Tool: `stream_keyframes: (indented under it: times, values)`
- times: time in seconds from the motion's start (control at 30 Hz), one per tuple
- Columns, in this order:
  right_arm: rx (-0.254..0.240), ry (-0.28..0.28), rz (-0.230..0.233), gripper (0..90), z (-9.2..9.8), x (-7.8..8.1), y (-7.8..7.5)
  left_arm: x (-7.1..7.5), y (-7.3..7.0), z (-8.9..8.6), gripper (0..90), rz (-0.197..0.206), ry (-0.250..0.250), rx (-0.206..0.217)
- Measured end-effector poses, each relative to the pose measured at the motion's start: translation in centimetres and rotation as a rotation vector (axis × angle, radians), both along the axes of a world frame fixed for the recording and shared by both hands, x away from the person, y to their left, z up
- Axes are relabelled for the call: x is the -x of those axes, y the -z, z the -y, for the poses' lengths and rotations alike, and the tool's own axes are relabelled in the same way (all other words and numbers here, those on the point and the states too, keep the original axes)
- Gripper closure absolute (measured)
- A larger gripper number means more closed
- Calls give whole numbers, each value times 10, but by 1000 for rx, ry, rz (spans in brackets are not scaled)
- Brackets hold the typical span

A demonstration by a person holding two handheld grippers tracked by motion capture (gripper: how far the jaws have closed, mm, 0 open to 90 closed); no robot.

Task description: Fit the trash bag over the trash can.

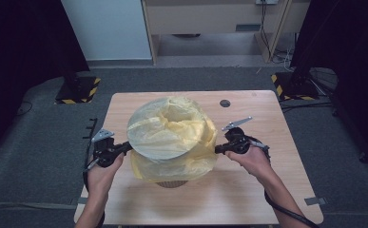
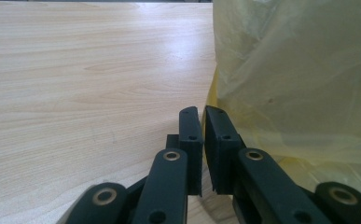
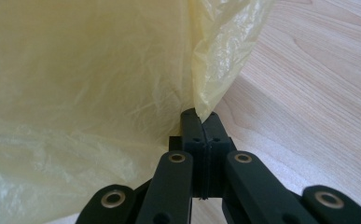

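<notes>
A thin yellow plastic bag (image 1: 172,135) is draped over a round object on the wooden table (image 1: 248,190); a brown base (image 1: 172,184) peeks out under the bag's front. My left gripper (image 1: 129,145) is at the bag's left edge. In the left gripper view its jaws (image 2: 202,112) stand a narrow slit apart with nothing between them, and the bag (image 2: 299,79) hangs just to their right. My right gripper (image 1: 217,149) is at the bag's right edge. In the right gripper view it (image 3: 201,116) is shut on a fold of the bag (image 3: 75,93).
A dark round cable hole (image 1: 225,103) sits in the table's far right part. Stand bases with yellow-black tape (image 1: 77,90) (image 1: 291,85) rest on the grey floor beyond the table's far corners. Cables trail from both grippers off the near edge.
</notes>
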State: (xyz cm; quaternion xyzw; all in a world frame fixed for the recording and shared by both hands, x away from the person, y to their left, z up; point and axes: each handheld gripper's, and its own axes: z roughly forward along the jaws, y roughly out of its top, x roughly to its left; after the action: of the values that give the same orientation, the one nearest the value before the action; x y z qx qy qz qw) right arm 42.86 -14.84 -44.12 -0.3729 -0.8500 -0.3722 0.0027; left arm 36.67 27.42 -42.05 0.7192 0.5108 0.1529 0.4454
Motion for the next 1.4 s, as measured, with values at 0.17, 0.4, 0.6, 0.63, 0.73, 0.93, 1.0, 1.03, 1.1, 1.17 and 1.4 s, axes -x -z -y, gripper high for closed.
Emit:
stream_keyframes:
  times: [0.17, 0.4, 0.6, 0.63, 0.73, 0.93, 1.0, 1.03, 1.1, 1.17, 1.4]
  values:
    - [6, 15, -3, 900, -5, -6, 4, 1, 1, 0, 893, 1, 8, 5]
    - [-41, 18, 12, 900, -7, -5, 4, -3, 7, 5, 900, -11, -1, -59]
    - [-83, 19, 25, 900, -3, -2, 2, -8, 14, 2, 900, -24, -20, -56]
    - [-89, 19, 24, 900, -2, -2, 2, -9, 15, 2, 900, -23, -24, -61]
    - [-93, 10, 44, 900, -1, 0, 0, -10, 16, 0, 900, -15, -37, -64]
    - [-120, 29, 67, 740, 8, 6, -8, -5, 12, -6, 737, 21, -67, -57]
    - [-132, 36, 71, 703, 11, 7, -11, -3, 12, -7, 649, 26, -74, -51]
    - [-154, 47, 77, 598, 15, 10, -16, -1, 10, -9, 582, 33, -84, -47]
    - [-172, 54, 96, 546, 19, 12, -21, 5, 6, -13, 510, 59, -101, -48]
    - [-187, 61, 111, 492, 23, 14, -26, 9, 2, -16, 459, 77, -107, -49]
    - [-213, 79, 138, 444, 35, 18, -38, 14, 13, -26, 275, 82, -134, -137]
